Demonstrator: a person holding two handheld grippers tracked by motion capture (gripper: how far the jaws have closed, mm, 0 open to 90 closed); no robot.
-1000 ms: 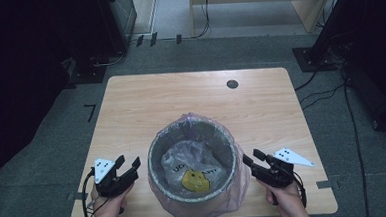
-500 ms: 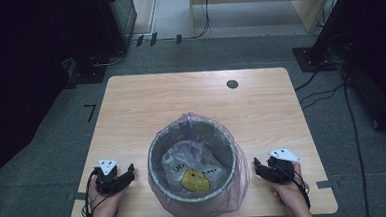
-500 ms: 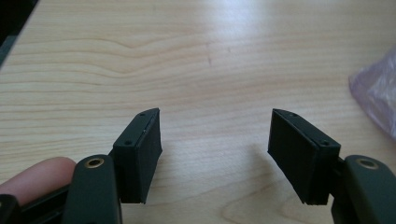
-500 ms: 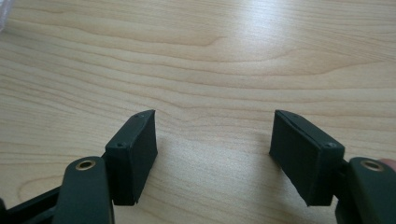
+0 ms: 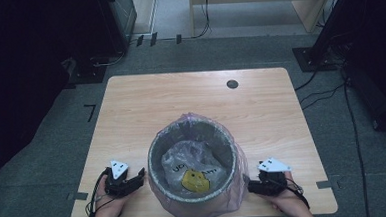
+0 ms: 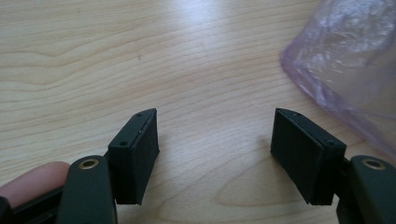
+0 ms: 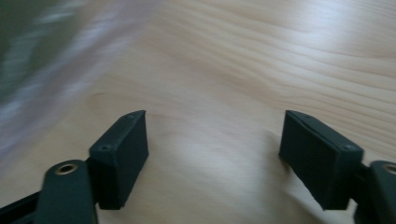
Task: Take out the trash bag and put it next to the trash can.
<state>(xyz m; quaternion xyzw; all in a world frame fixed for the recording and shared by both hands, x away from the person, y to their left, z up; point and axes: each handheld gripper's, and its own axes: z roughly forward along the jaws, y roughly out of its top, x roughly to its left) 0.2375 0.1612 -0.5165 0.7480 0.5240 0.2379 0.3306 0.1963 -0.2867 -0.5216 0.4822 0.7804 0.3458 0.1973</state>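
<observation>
At the near edge of the pale wooden table (image 5: 190,98), two hands each hold a black two-jaw gripper flat on the wood. The left gripper (image 5: 140,177) lies just beside the bin's left side with its jaws spread wide around bare wood, a fingertip showing by its left jaw in its own view. The right gripper (image 5: 250,186) lies just beside the bin's right side; its jaws are likewise wide apart with nothing between them, though its own view is blurred. Between them stands the round grey waste bin lined with a translucent pink plastic bag (image 5: 193,171), the bag folded over the rim. Inside lies crumpled plastic and what looks like a yellow smiley-face wrapper (image 5: 195,180). Farther off, a small dark round grommet (image 5: 232,84) sits near the table's far edge.
</observation>
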